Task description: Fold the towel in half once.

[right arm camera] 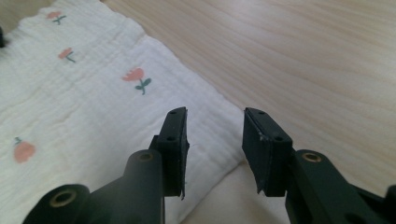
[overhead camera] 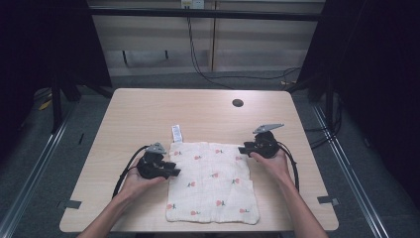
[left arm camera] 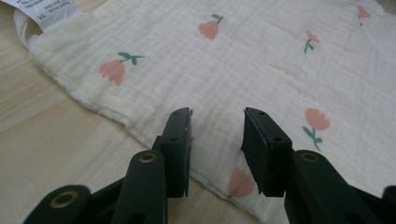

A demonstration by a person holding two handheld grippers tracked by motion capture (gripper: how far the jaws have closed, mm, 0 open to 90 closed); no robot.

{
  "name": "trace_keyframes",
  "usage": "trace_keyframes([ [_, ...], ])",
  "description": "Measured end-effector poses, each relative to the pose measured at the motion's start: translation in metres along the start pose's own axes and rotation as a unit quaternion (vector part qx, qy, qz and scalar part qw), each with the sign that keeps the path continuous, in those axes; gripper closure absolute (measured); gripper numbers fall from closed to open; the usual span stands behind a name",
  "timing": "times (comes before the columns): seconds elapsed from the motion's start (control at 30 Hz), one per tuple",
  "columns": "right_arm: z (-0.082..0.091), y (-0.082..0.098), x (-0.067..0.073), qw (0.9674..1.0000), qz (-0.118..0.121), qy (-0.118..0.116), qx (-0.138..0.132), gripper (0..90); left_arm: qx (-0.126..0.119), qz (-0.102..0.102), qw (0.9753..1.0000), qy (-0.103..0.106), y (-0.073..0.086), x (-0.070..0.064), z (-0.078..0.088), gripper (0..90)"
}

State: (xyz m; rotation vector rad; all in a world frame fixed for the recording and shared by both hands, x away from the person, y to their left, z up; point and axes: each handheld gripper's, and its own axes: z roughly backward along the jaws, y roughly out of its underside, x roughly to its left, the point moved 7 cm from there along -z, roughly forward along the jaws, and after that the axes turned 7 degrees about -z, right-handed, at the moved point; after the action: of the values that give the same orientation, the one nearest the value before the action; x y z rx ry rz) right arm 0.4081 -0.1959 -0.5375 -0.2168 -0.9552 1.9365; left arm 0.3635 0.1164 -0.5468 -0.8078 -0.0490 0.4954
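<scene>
Looking down from the high view, we see the flowered cloth (overhead camera: 212, 182) lying flat on the near half of the table (overhead camera: 148, 109), with our left gripper (overhead camera: 173, 172) at its left edge and our right gripper (overhead camera: 241, 149) at its far right corner. In the left gripper view, the jaws stand apart and empty over the cloth's hem (left arm camera: 154, 126). In the right gripper view, the jaws gape over the corner (right arm camera: 219, 140), pinching nothing. We judge this the approach before grasping; next, each should lower and close on its edge.
</scene>
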Motion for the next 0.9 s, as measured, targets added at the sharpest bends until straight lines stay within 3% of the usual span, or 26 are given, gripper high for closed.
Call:
trace_keyframes([
  [0.37, -0.018, 0.002, -0.015, 0.9999, -0.012, 0.009, -0.003, 60.8, -0.003, 0.008, 1.0000, -0.004, -0.001, 0.003, 0.004, 59.3],
  [0.5, -0.018, 0.004, -0.011, 1.0000, -0.007, 0.002, 0.001, 76.2, -0.019, 0.016, 0.9997, -0.010, -0.004, 0.009, 0.009, 56.5],
  [0.63, -0.019, 0.004, -0.010, 0.9998, -0.017, -0.013, -0.001, 85.5, -0.031, 0.019, 0.9992, -0.017, -0.012, 0.017, 0.018, 54.8],
  [0.73, -0.019, 0.004, -0.009, 0.9996, -0.024, -0.014, -0.003, 86.5, -0.026, 0.015, 0.9993, -0.020, -0.016, 0.025, 0.021, 54.9],
  [0.9, -0.016, 0.002, -0.005, 0.9997, -0.019, -0.014, -0.007, 86.5, -0.033, 0.033, 0.9982, -0.039, -0.020, 0.047, 0.018, 55.3],
])
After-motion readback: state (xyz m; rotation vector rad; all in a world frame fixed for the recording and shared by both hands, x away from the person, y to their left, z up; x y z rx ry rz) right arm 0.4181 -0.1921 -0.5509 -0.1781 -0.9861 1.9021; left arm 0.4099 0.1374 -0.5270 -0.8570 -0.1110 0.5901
